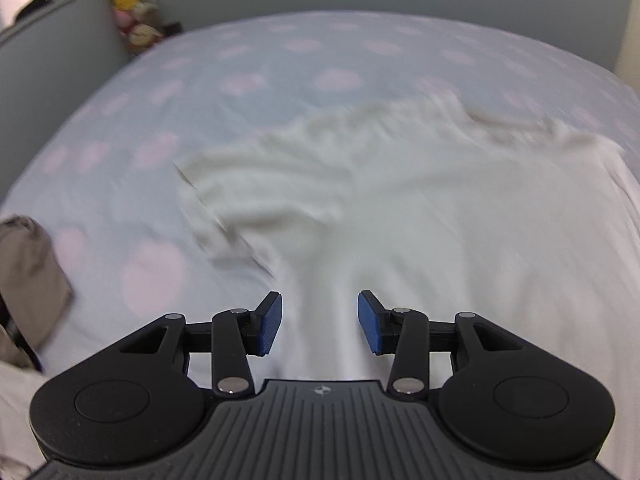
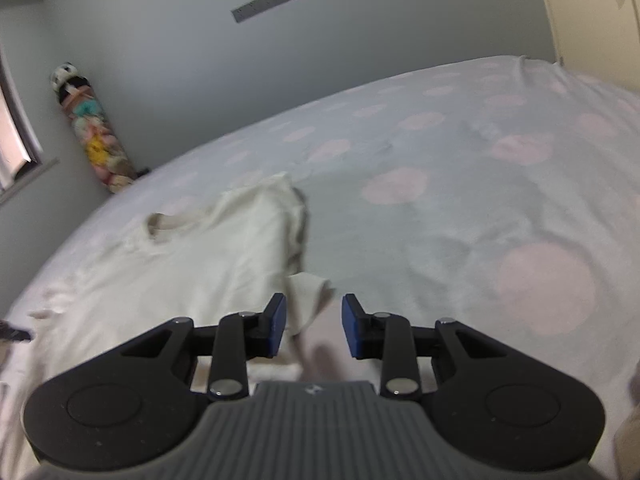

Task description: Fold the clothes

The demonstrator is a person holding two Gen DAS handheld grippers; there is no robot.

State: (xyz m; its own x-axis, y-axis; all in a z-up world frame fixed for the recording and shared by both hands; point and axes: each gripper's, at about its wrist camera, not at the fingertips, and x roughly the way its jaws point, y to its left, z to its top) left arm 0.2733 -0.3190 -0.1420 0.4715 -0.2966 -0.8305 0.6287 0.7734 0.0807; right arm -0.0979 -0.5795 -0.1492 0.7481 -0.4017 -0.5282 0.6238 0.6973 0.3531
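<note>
A white garment point(image 1: 400, 200) lies rumpled and spread on the bed, blurred in the left wrist view. My left gripper point(image 1: 319, 322) is open and empty just above its near part. In the right wrist view the same garment point(image 2: 208, 248) lies at the left, with a folded flap point(image 2: 308, 296) by the fingers. My right gripper point(image 2: 313, 326) is open and empty over the garment's right edge, its left pad point(image 2: 278, 324) next to the flap.
The bed sheet point(image 2: 460, 208) is pale with pink dots. A beige cloth point(image 1: 28, 276) lies at the left edge of the bed. A patterned roll of stuffed toys point(image 2: 96, 140) leans in the wall corner. A window sill point(image 2: 24, 176) is at far left.
</note>
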